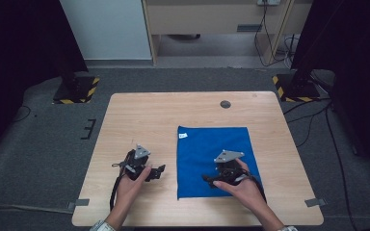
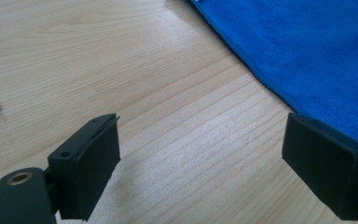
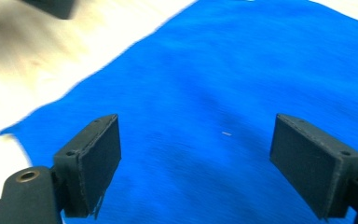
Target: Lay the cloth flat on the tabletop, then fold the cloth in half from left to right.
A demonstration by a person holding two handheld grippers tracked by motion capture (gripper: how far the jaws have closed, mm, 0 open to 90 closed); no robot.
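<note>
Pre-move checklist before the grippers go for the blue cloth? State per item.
1. Blue cloth lies flat, spread on the table: ok.
2. Left gripper jaws open, nothing between them: ok.
3. Right gripper jaws open, nothing held: ok.
4. Left gripper at the cloth's edge: not ok, over bare wood beside it.
5. Right gripper over the cloth: ok.
6. Right jaws touching the cloth: cannot tell.

A light wooden table top with rounded corners [image 1: 139, 113] is set on grey carpeted floor [image 1: 38, 144]; a round grey cable port [image 1: 225, 104] is sunk near its far edge; black stands on yellow-and-black striped bases [image 1: 76, 89] are placed at both far corners; a pale wooden desk frame [image 1: 212, 19] is seen beyond, beside a white wall panel [image 1: 106, 29]; black cables [image 1: 318, 120] are trailed across the floor at the right.
</note>
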